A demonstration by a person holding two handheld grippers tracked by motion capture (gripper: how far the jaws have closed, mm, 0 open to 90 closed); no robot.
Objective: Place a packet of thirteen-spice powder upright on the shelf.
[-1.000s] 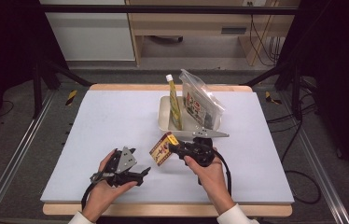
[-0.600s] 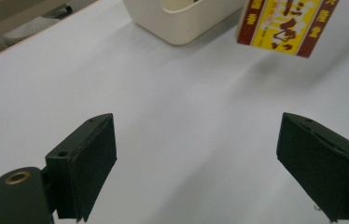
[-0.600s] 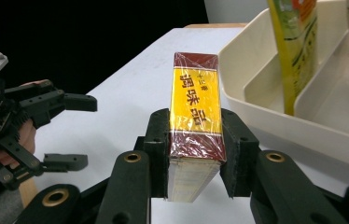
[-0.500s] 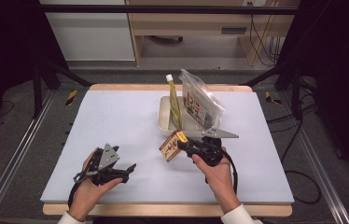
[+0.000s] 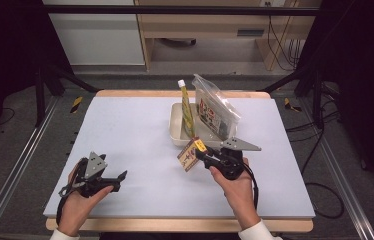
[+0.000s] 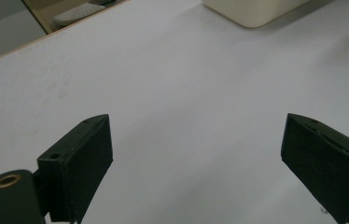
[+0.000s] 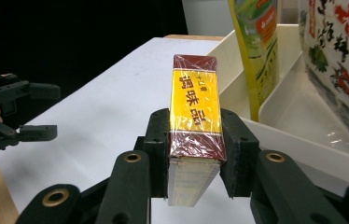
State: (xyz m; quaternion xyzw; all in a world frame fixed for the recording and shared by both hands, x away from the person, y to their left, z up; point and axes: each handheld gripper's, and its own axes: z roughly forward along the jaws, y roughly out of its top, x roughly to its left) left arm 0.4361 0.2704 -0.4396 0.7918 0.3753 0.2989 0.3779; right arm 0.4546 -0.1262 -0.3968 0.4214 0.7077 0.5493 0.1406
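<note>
Pale grey matting covers the table (image 5: 135, 125), which has a wooden rim and dark floor on both sides. Near its middle, the right gripper (image 5: 202, 155) pinches a small box (image 5: 190, 154) with a yellow and dark red wrapper; in the right gripper view the box (image 7: 194, 126) stands on end between the two black jaws, clamped on both flat sides and lifted above the mat. Just beyond it sits a cream tray (image 5: 177, 131), its near wall close to the box, holding an upright yellow-green bottle (image 5: 186, 107) with a white cap and a clear printed bag (image 5: 215, 112) leaning toward the far right. The left gripper (image 5: 115, 179) rests low near the table's front left corner, held in the person's left hand (image 5: 77, 205), its jaws spread wide with bare mat between them in the left gripper view. Open mat stretches across the whole left half and along the front edge between the two hands, while the right edge lies well apart from the tray.
</note>
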